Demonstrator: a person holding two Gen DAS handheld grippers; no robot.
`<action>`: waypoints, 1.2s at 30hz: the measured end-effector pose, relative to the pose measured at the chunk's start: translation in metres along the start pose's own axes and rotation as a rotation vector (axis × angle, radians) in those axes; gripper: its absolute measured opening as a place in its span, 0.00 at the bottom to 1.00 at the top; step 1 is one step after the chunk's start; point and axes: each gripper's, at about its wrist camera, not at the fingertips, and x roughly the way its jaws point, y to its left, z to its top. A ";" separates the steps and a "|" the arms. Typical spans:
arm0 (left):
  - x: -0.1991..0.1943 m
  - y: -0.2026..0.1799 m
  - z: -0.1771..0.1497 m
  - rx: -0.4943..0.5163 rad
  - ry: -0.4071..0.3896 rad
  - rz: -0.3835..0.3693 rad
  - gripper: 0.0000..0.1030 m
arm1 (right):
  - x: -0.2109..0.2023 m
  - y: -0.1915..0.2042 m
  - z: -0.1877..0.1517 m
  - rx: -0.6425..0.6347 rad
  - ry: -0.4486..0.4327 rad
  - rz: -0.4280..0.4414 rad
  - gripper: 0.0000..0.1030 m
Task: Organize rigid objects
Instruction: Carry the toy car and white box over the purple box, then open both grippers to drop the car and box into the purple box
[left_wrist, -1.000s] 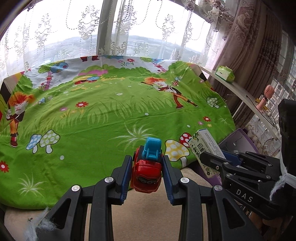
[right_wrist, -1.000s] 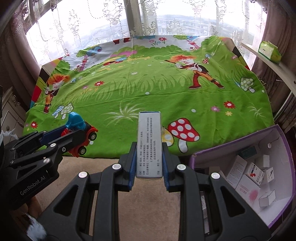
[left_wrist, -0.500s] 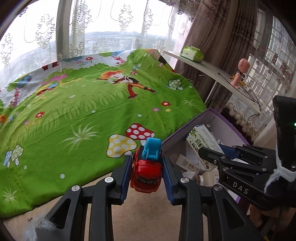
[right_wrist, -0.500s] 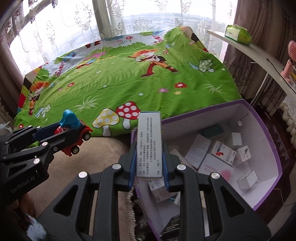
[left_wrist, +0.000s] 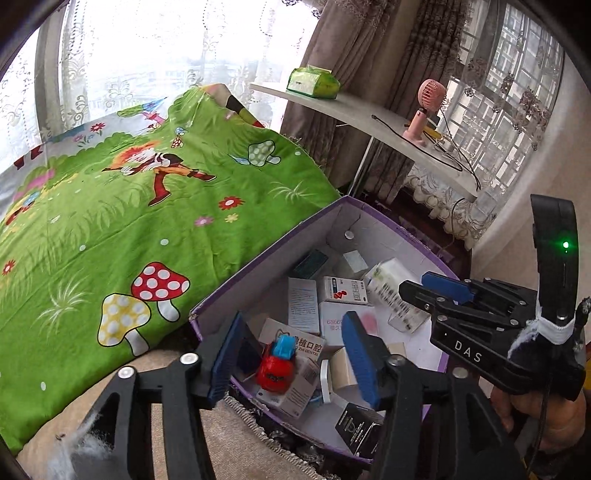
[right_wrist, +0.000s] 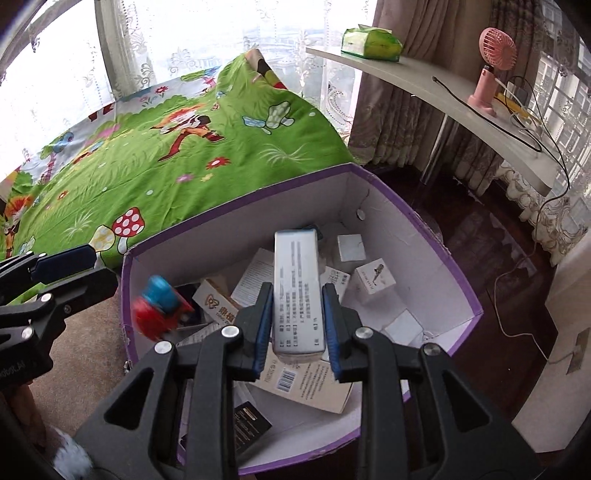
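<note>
Both my grippers now hang over the purple box (right_wrist: 373, 206) instead of the bed. My left gripper (left_wrist: 295, 354) has just opened its jaws, and the red toy car (left_wrist: 276, 363) drops free onto the cartons. My right gripper (right_wrist: 297, 328) has just loosened around the white carton (right_wrist: 297, 291), gaps showing on both sides.

The left hand-held gripper (left_wrist: 295, 354) points steeply down, its jaws just opened wide with both blue pads clear of anything. The right hand-held gripper (right_wrist: 297, 325), also angled down, has been parting its jaws slightly, with narrow gaps beside each pad
</note>
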 end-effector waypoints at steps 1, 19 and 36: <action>-0.001 -0.002 -0.001 0.004 -0.003 -0.004 0.63 | -0.002 -0.003 -0.001 0.007 -0.002 -0.003 0.41; -0.021 -0.026 -0.022 0.063 0.001 0.036 1.00 | -0.044 -0.021 -0.034 0.060 -0.022 -0.010 0.65; -0.017 -0.031 -0.025 0.082 0.033 0.012 1.00 | -0.041 -0.023 -0.035 0.068 -0.019 -0.014 0.65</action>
